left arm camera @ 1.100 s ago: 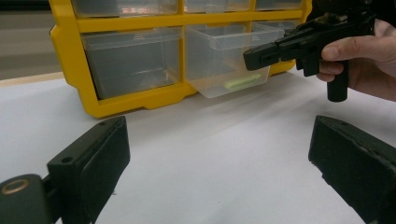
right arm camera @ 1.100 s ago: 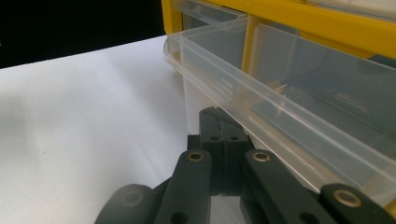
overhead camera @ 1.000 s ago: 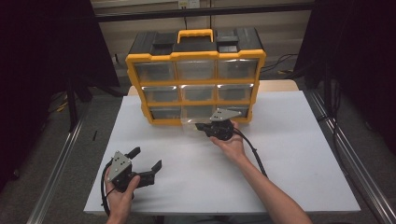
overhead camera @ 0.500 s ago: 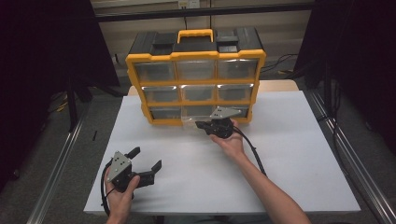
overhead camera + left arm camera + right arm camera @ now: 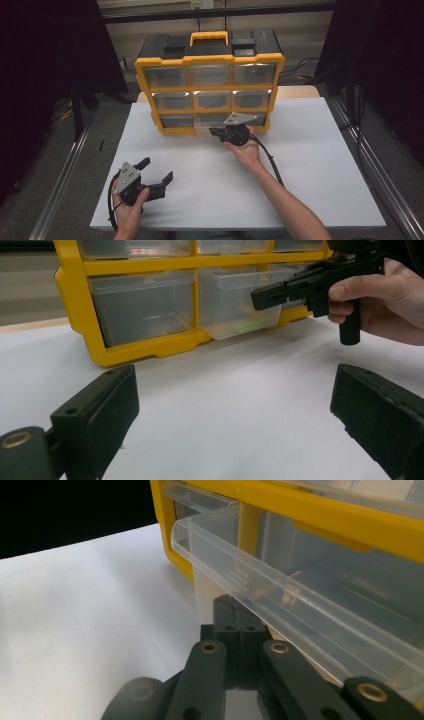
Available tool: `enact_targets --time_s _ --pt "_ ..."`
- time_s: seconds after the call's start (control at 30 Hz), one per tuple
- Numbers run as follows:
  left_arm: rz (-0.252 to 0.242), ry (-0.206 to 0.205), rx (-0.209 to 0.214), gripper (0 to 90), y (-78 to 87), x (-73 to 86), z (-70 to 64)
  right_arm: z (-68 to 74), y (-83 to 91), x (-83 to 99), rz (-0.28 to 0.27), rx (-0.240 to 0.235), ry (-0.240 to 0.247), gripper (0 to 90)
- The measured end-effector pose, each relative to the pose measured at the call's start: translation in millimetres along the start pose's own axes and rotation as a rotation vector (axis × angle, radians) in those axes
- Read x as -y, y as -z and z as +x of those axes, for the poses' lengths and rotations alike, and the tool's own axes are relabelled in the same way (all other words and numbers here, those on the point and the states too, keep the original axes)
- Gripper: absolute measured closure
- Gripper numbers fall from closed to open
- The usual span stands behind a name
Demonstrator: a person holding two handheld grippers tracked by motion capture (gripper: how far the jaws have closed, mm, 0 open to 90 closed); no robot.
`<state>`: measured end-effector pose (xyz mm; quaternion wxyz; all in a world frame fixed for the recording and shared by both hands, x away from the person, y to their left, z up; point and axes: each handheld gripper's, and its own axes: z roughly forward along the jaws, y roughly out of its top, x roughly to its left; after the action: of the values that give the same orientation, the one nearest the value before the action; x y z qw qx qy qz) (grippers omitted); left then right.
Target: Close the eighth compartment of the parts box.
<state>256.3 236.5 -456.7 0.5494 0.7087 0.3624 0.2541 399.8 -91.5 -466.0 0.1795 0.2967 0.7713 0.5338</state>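
A yellow and black organiser [image 5: 209,59] with clear drawers stands at the back of the white table [image 5: 300,165]. Its bottom middle drawer [image 5: 210,120] sticks out a little from the frame. My right gripper [image 5: 214,132] is at that drawer's front, jaws together under its lip. In the right gripper view the shut gripper [image 5: 237,622] presses against the drawer's [image 5: 300,610] clear front wall. The left gripper view shows the same drawer [image 5: 235,300] pulled forward and the right gripper [image 5: 260,295] at its top edge. My left gripper [image 5: 157,169] rests near the table's front left, open and empty.
The organiser's other drawers sit flush in the yellow frame [image 5: 150,347]. A black cable [image 5: 272,165] trails from the right gripper along the forearm. White table surface lies between the two grippers [image 5: 235,405]. Metal rails run along the floor on both sides of the table.
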Motion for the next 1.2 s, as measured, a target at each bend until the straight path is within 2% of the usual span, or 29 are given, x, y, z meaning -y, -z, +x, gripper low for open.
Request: enact_targets --time_s 0.6,1.2 --pt "0.0 0.0 0.001 5.5 0.0 0.0 0.1 -7.9 -4.9 -2.7 0.0 0.021 -0.021 90.0" --pt "-0.002 -0.001 0.007 5.5 -0.5 0.3 0.8 -12.6 -8.2 -4.9 0.003 0.033 -0.02 90.0"
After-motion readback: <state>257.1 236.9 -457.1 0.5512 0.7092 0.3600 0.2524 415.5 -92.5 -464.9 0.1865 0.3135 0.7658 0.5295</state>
